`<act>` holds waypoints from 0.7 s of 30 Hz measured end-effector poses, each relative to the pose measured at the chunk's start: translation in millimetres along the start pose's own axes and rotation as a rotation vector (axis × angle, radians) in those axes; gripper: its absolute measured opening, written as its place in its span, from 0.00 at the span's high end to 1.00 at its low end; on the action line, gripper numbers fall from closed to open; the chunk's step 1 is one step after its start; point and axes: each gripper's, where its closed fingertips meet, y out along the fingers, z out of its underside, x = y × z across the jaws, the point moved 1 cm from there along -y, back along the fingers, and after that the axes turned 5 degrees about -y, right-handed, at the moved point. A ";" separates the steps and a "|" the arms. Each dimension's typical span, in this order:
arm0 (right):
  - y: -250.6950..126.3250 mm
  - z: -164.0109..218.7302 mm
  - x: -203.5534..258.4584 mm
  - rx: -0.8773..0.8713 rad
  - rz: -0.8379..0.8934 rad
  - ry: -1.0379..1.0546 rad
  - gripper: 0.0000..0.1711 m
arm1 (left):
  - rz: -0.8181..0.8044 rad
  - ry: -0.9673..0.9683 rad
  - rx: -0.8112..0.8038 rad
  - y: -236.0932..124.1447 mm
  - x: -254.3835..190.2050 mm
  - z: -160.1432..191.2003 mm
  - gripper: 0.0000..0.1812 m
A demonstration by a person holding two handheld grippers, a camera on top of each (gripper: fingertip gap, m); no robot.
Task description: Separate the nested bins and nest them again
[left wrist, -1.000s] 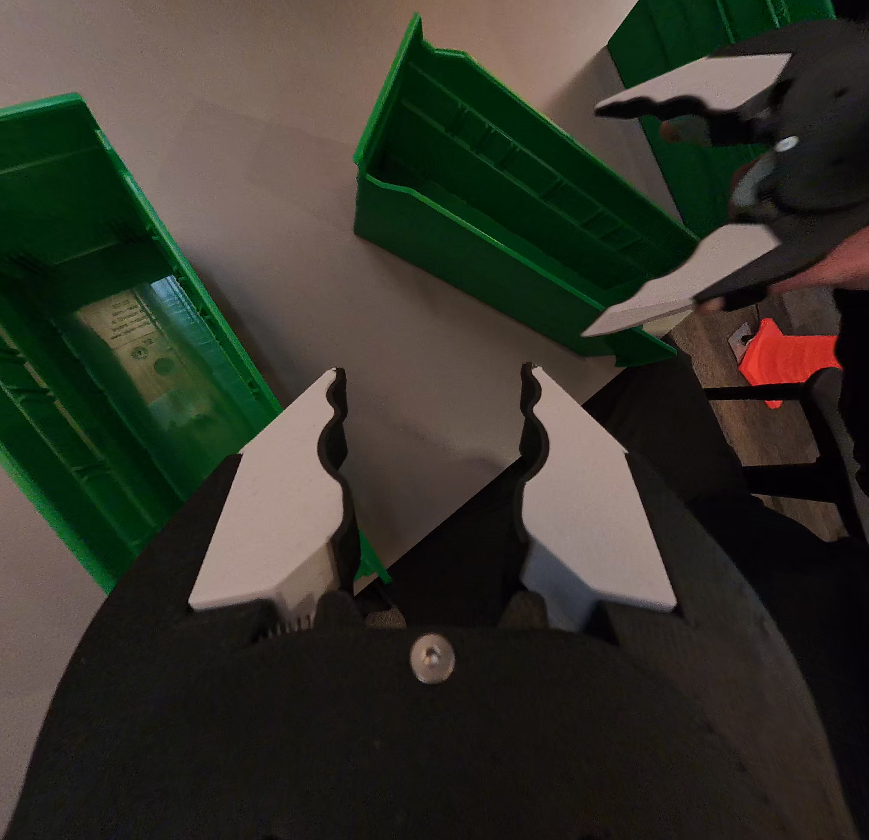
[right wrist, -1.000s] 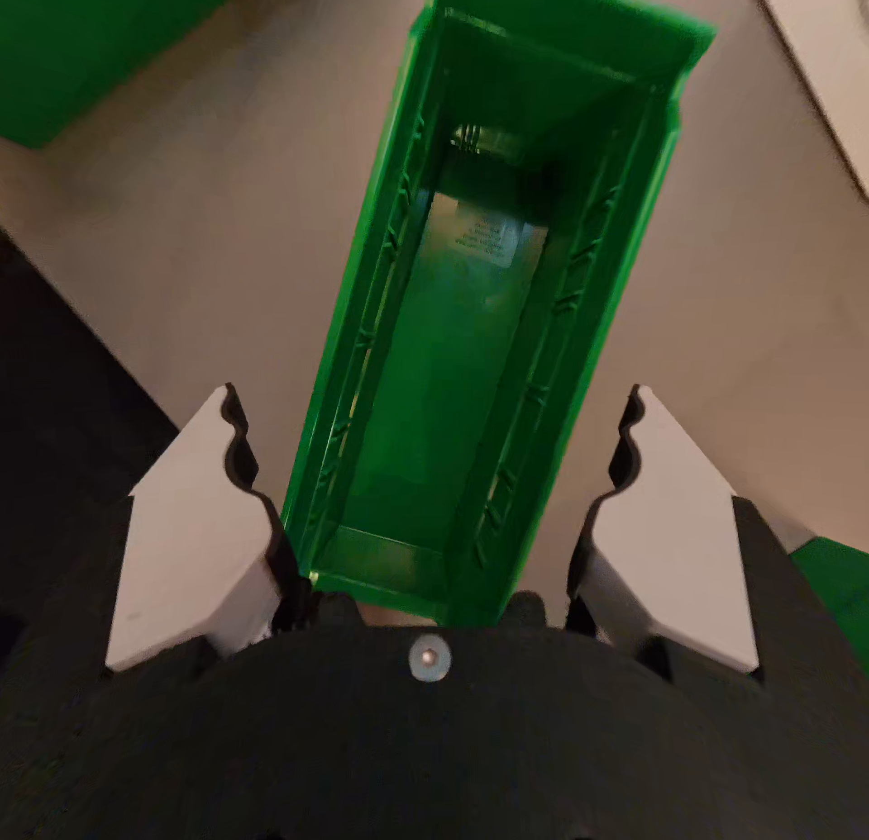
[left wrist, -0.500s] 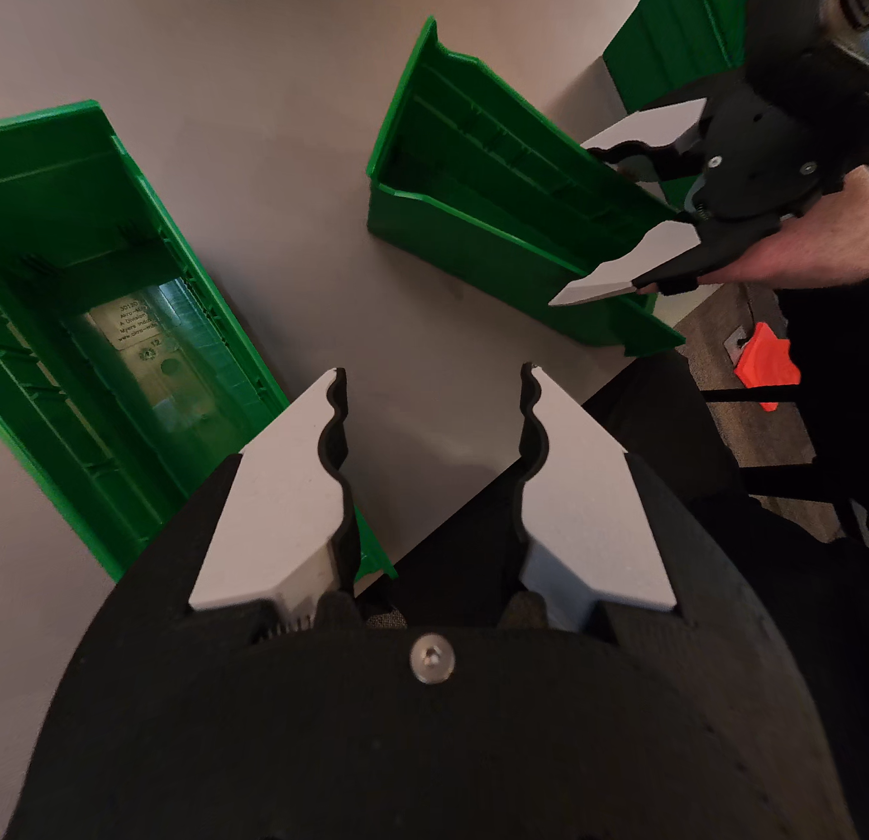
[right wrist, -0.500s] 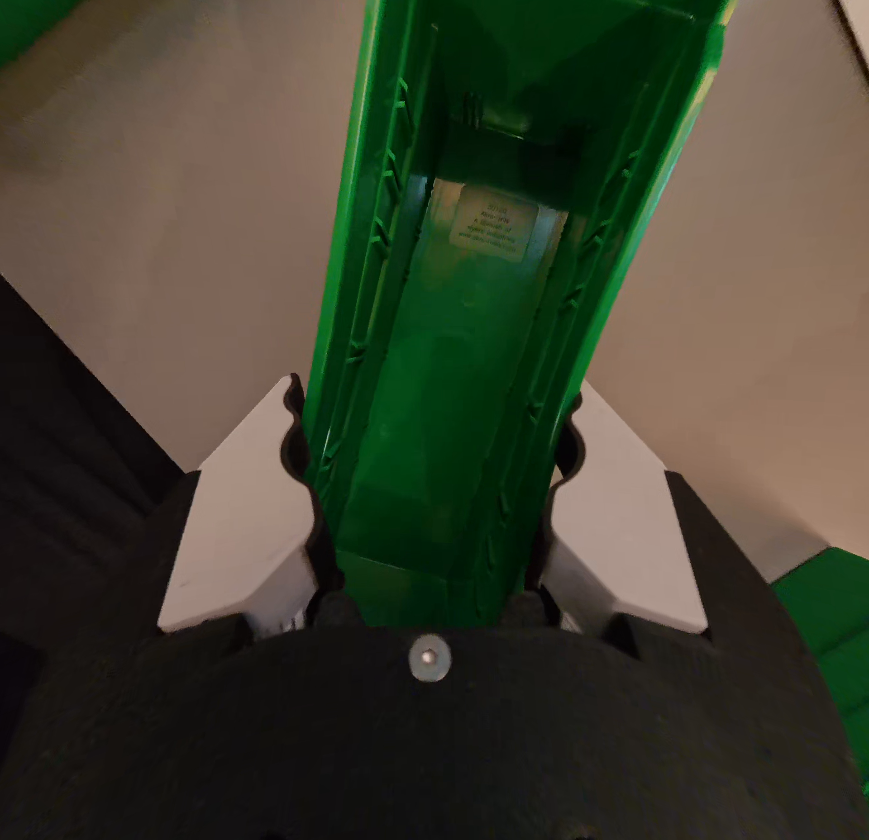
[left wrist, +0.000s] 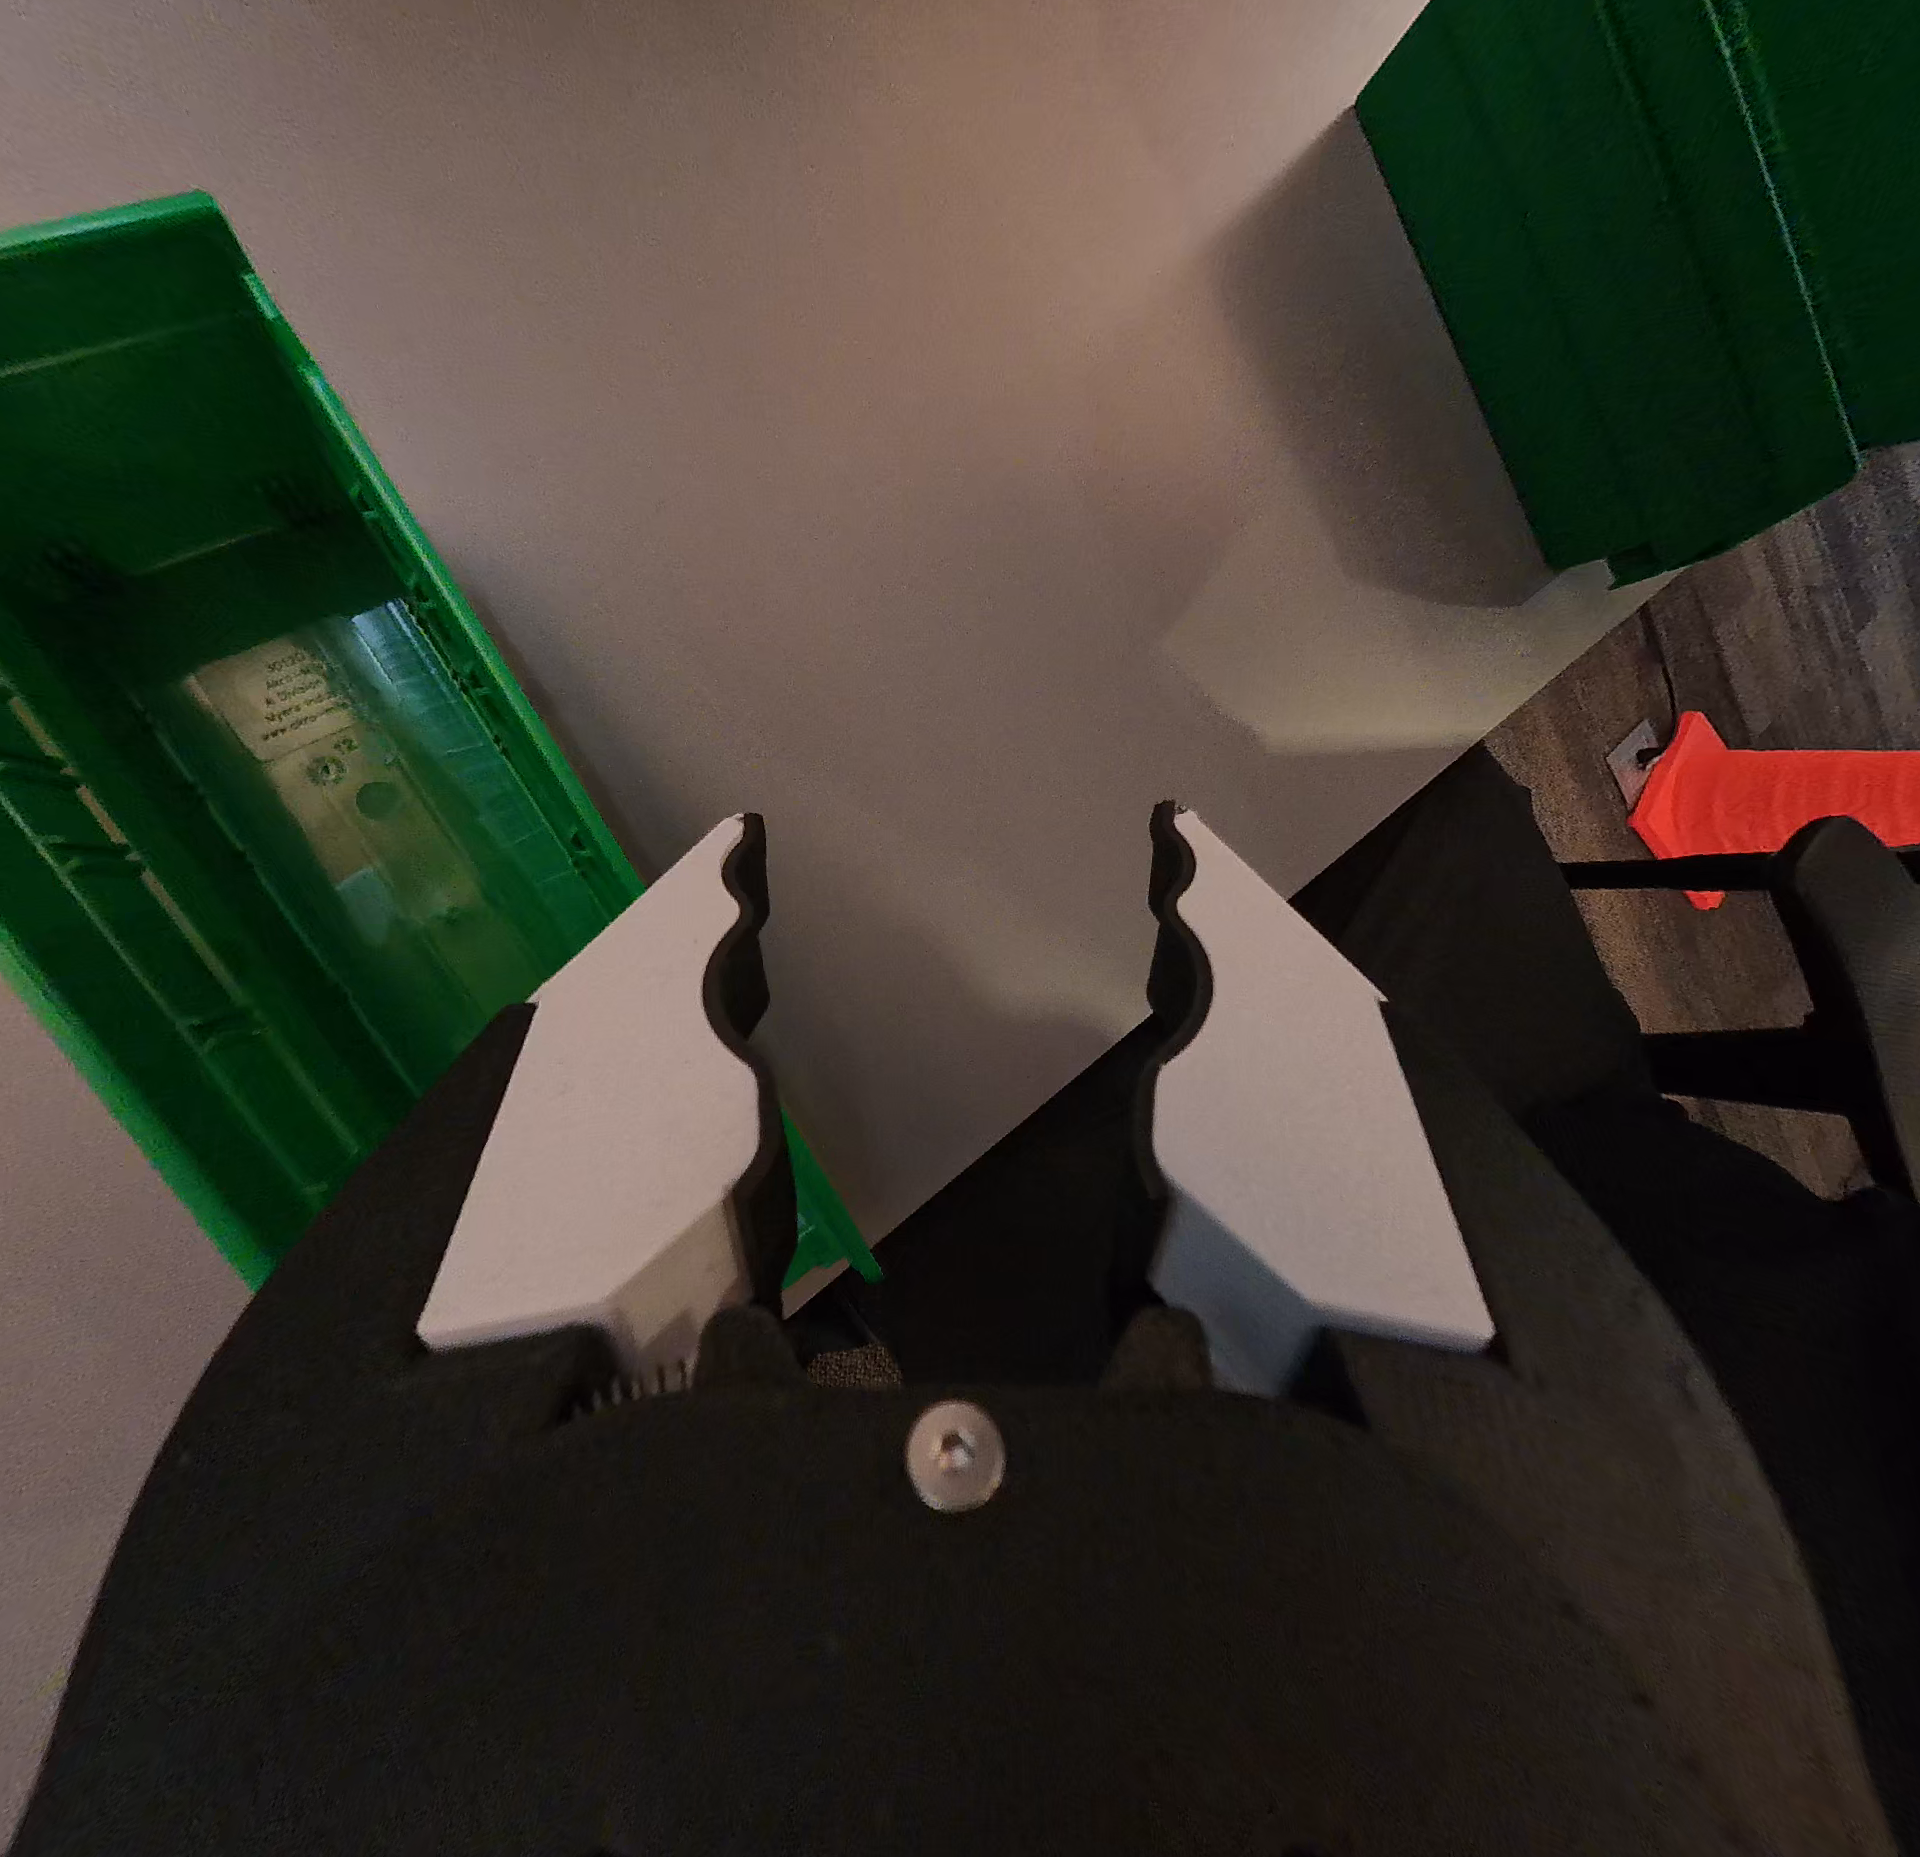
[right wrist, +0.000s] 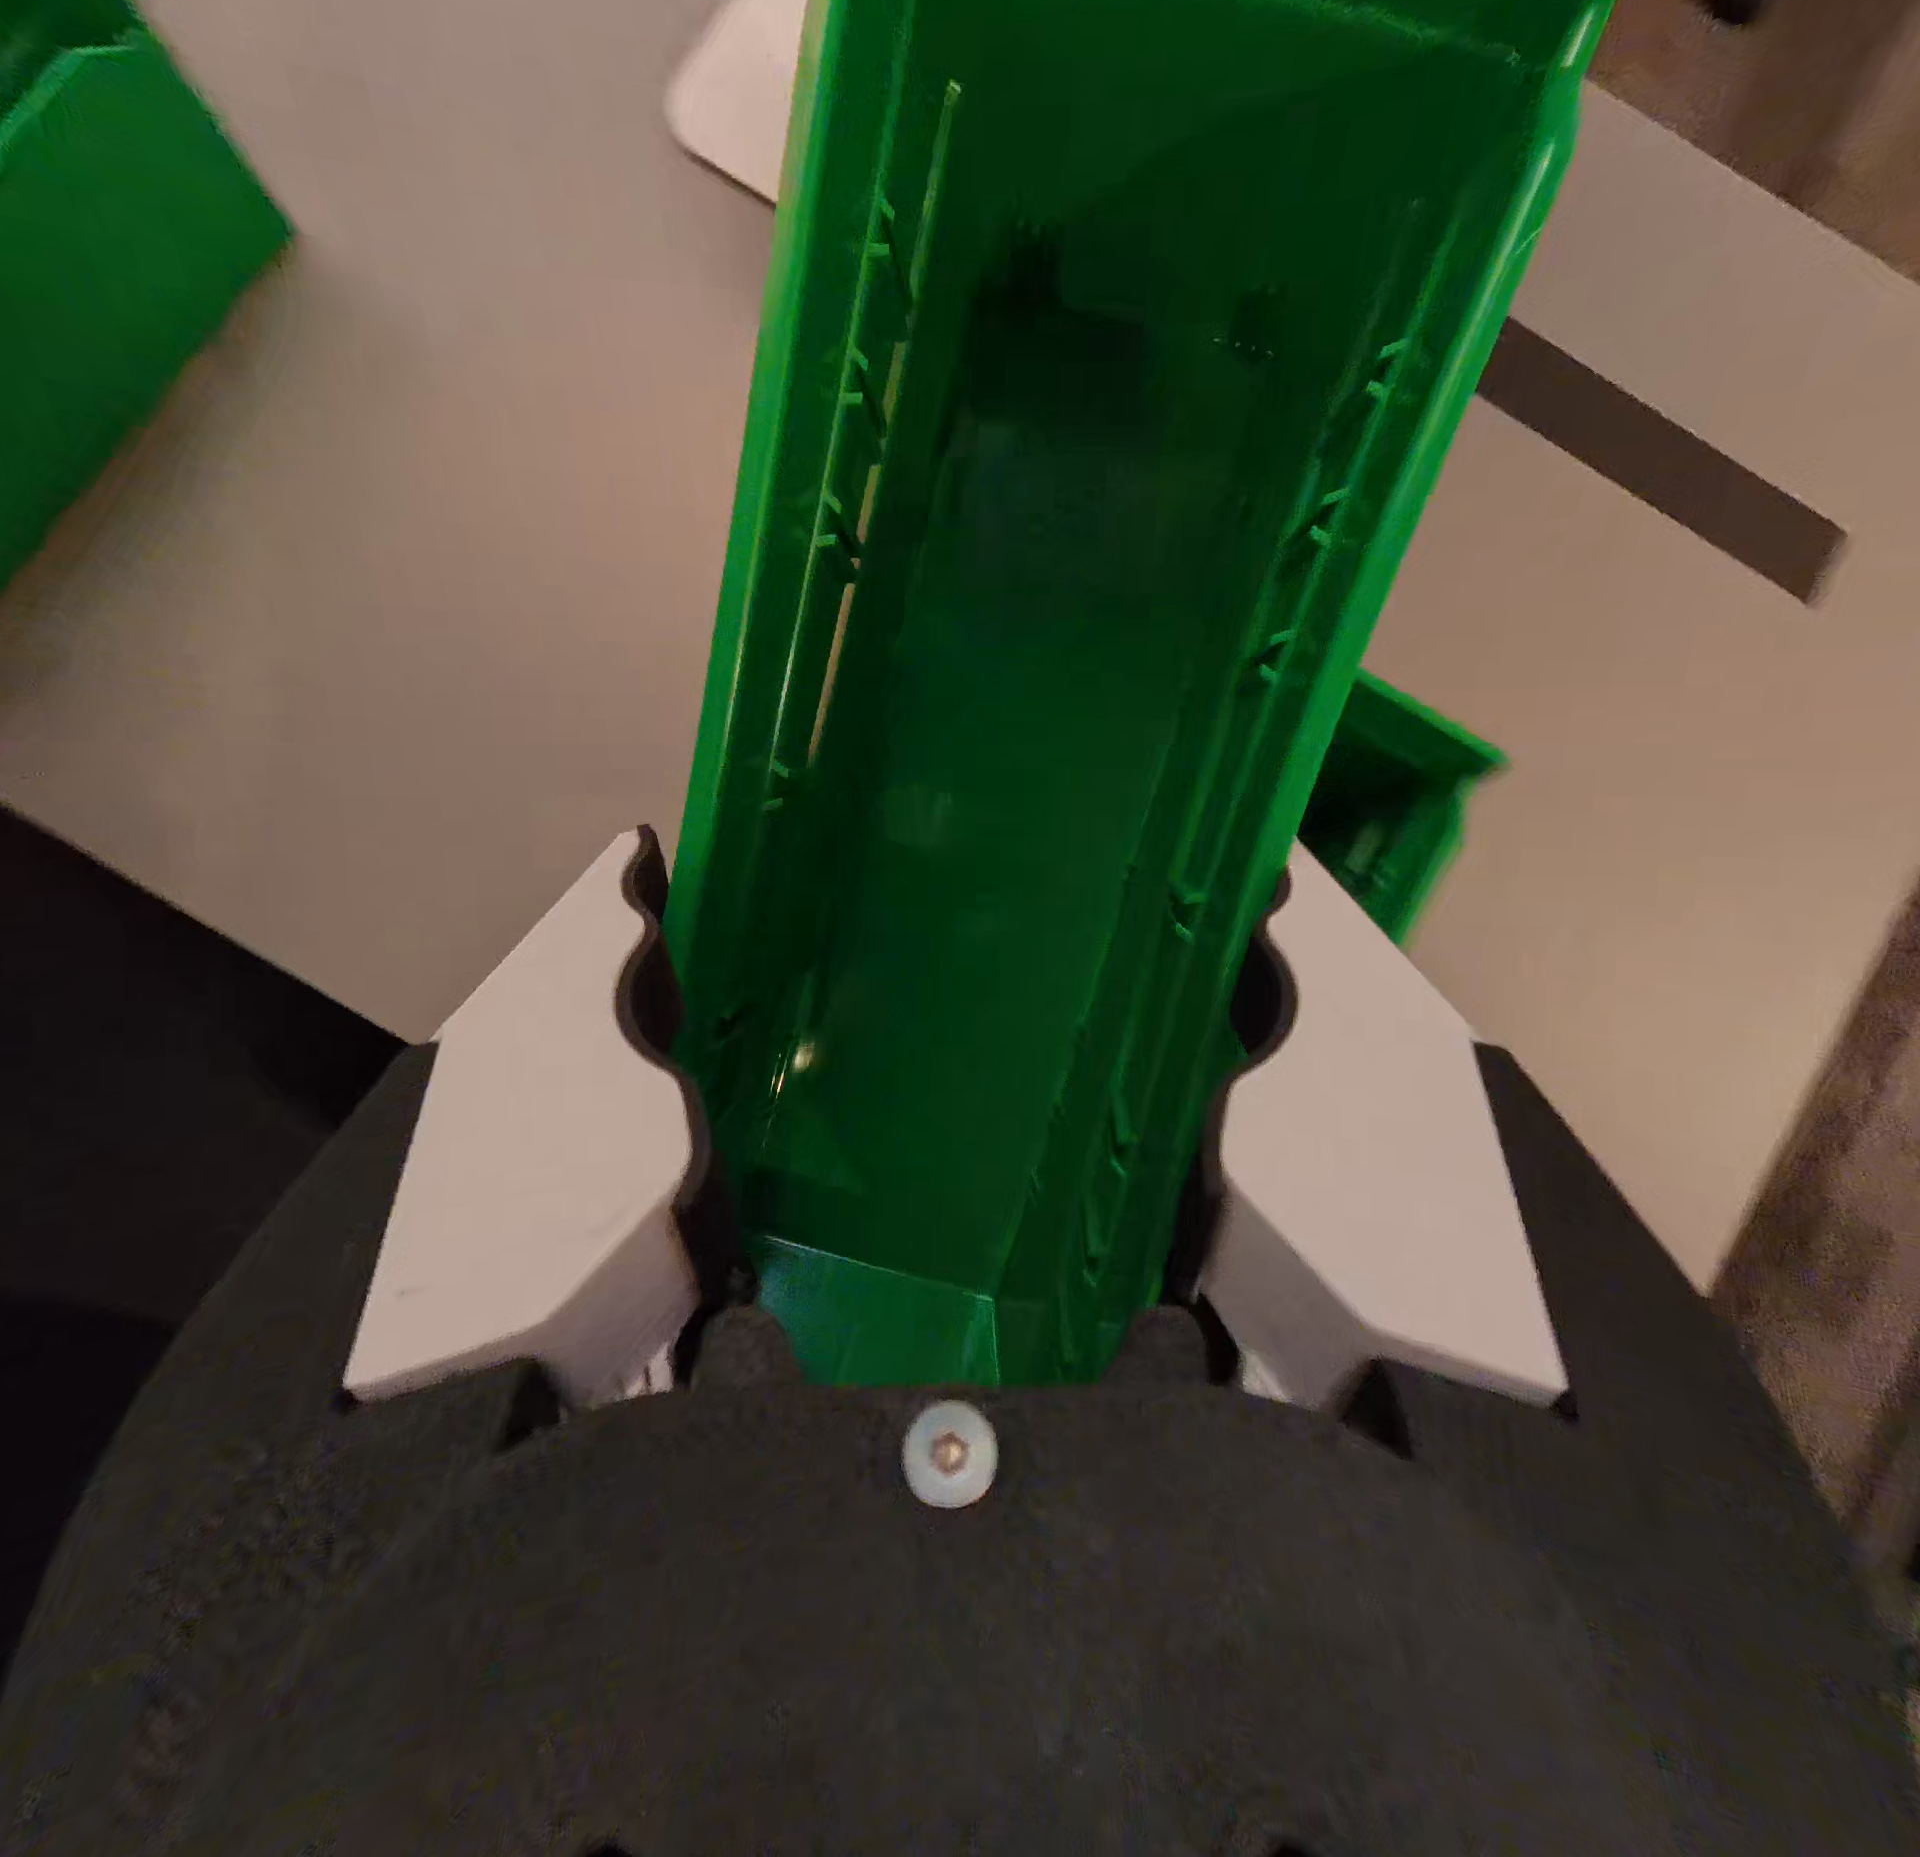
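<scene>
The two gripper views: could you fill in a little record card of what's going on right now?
surface: pale grey table
right gripper: shut on a long green plastic bin, clamped across its near end
left gripper: open, empty, above the table's edge
resting bin: open green plastic bin with a label inside, left of the left gripper
third bin: dark green bin side, upper right in the left view
floor: orange object
</scene>
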 end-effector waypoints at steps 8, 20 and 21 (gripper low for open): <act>13.2 93.6 -71.2 0.115 0.054 0.242 0.36 | -0.005 0.015 0.018 5.7 -5.7 1.0 0.60; 73.7 121.0 -73.4 0.165 0.040 0.283 0.29 | -0.010 0.007 0.023 8.6 -2.3 1.2 0.60; 75.1 122.5 -73.4 0.168 0.041 0.285 0.27 | -0.011 0.008 0.023 8.3 -1.7 1.1 0.60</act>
